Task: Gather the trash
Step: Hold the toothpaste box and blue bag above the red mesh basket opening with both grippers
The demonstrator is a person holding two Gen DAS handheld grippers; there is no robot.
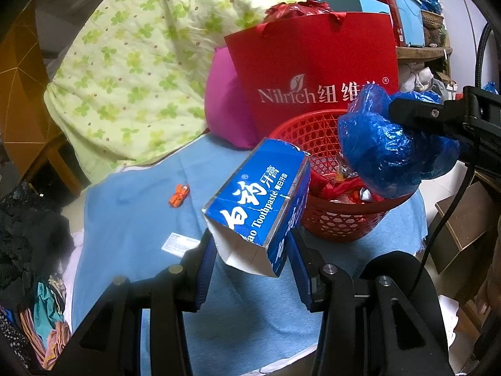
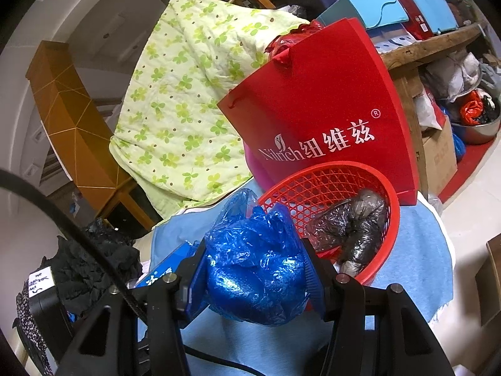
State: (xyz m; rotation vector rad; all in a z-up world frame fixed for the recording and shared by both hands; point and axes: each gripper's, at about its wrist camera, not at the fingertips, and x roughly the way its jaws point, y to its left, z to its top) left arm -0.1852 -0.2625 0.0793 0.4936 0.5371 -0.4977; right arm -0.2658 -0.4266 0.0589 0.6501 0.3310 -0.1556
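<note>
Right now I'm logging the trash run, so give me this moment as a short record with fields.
left gripper: shut on the toothpaste box, held up beside the basket
right gripper: shut on the blue plastic bag, at the basket's rim
red basket: on the blue cloth, already holds a crumpled dark bag and wrappers
left on cloth: small orange item, a white label
behind basket: red paper bag

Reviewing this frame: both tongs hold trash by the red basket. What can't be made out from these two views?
- Toothpaste box, right wrist view: only a corner shows; the blue plastic bag and right tongs cover the rest.
- Red basket contents, left wrist view: largely hidden behind the box and bag.
- Small white label on the blue cloth, left wrist view: print too small, partly behind the left tongs.
- Red gift bag contents: hidden by its own wall in both views.
</note>
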